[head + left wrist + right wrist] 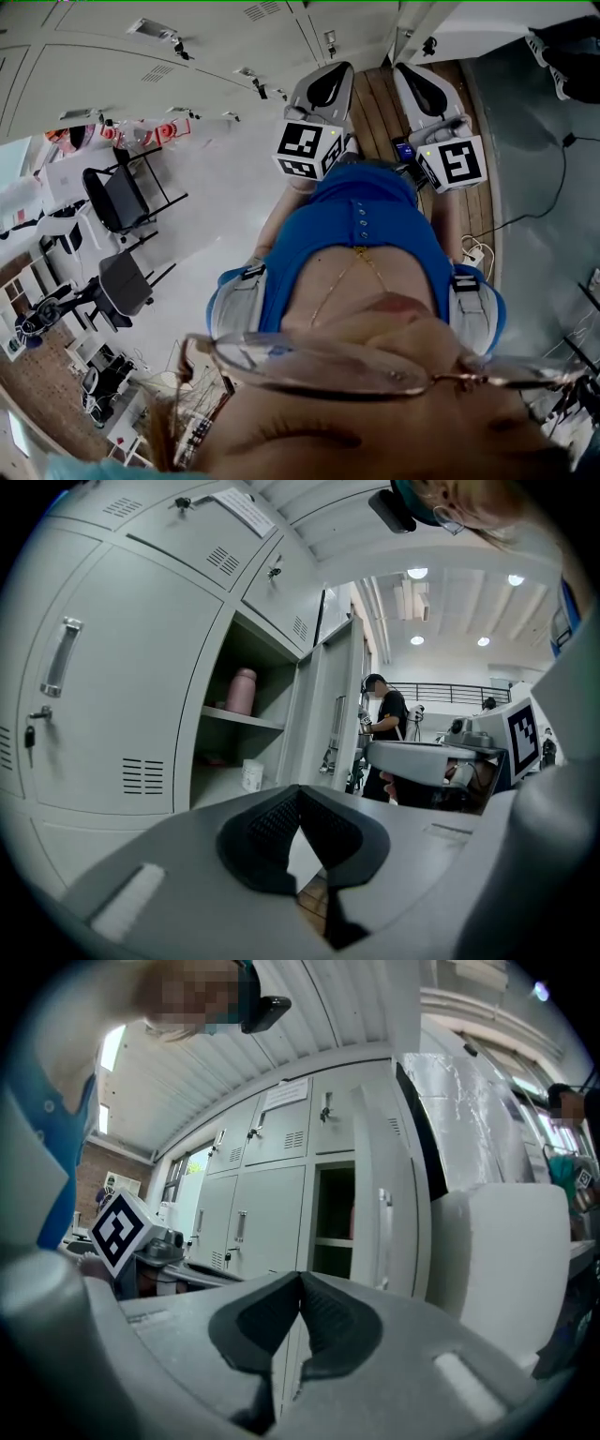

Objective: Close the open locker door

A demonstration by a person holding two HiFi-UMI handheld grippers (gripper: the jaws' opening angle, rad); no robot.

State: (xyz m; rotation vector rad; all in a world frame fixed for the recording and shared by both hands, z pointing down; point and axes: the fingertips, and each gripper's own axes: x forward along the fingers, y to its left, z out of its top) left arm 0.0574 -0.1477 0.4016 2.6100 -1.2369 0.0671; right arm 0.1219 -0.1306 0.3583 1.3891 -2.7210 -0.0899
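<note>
Locker door (pixel 333 719) ajar; pink bottle (pixel 241 691) in left gripper view

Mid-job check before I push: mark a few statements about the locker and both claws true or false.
1. The grey metal locker door stands open. True.
2. A pink bottle stands on a shelf inside. True.
3. The left claw grips the door. False: it is shut on nothing and apart from the door.
4. The right claw is wide open. False: its jaws are together, with nothing between them.
5. The bottle is the only thing inside. False: a small white container stands lower down.
</note>
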